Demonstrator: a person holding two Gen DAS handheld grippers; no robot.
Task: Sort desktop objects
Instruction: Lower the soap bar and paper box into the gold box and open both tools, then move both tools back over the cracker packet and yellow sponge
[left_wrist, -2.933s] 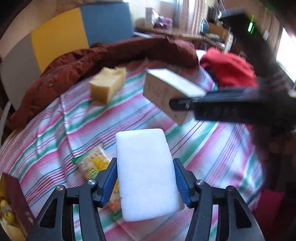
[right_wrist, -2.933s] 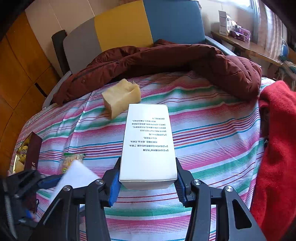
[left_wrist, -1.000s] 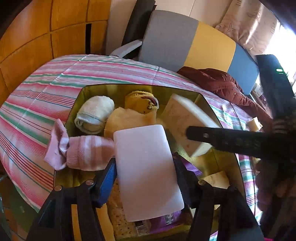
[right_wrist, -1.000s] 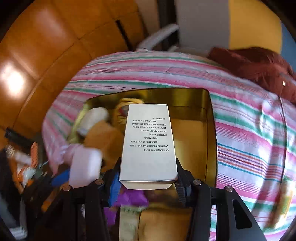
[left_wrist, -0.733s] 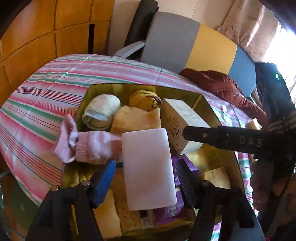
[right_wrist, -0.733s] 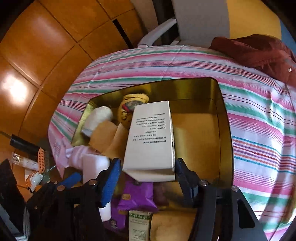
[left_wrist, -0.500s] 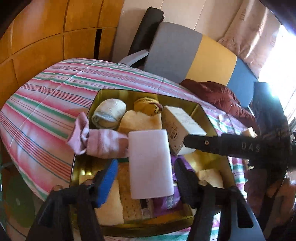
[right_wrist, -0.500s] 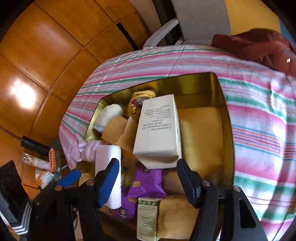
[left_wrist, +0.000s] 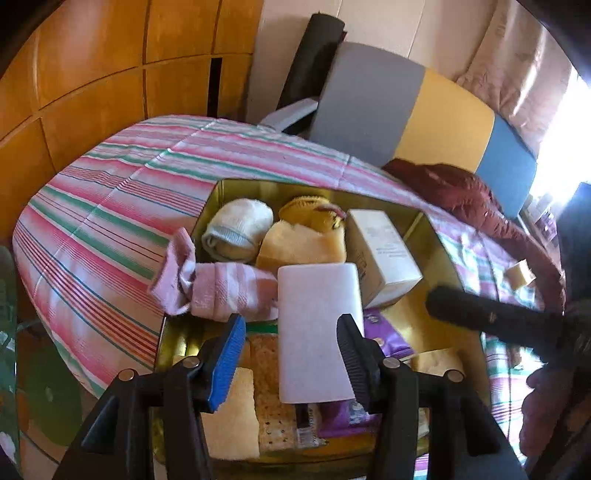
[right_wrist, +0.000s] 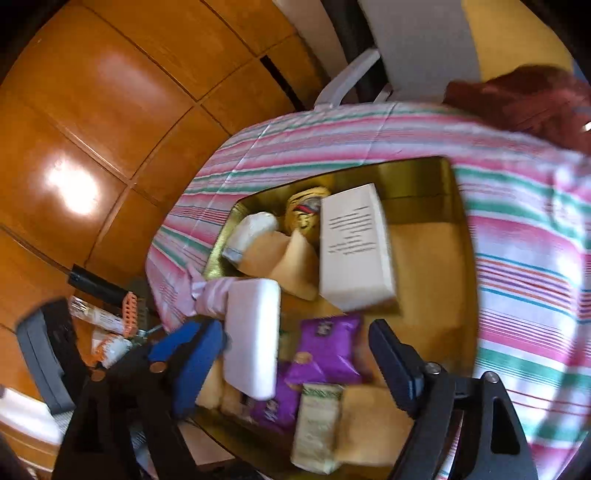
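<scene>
A gold tin box (left_wrist: 437, 254) sits on the striped cloth and holds several items. A white foam block (left_wrist: 314, 332) lies in it, loose between the spread fingers of my open left gripper (left_wrist: 290, 350); it also shows in the right wrist view (right_wrist: 253, 336). A white carton (left_wrist: 382, 256) lies tilted in the box, also seen in the right wrist view (right_wrist: 352, 247). My right gripper (right_wrist: 295, 362) is open and empty above the box. Its finger shows in the left wrist view (left_wrist: 491, 321).
The box also holds a rolled white sock (left_wrist: 236, 229), a yellow sponge (left_wrist: 301, 245), a yellow plush (left_wrist: 314, 214), purple snack packs (right_wrist: 327, 350) and crackers. A pink striped sock (left_wrist: 214, 288) hangs over the rim. A maroon jacket (left_wrist: 465, 195) and a small sponge (left_wrist: 519, 275) lie beyond.
Both grippers carried their items over the box, opened and let go. The foam block and the carton now rest in the box. Both grippers have backed away upward.
</scene>
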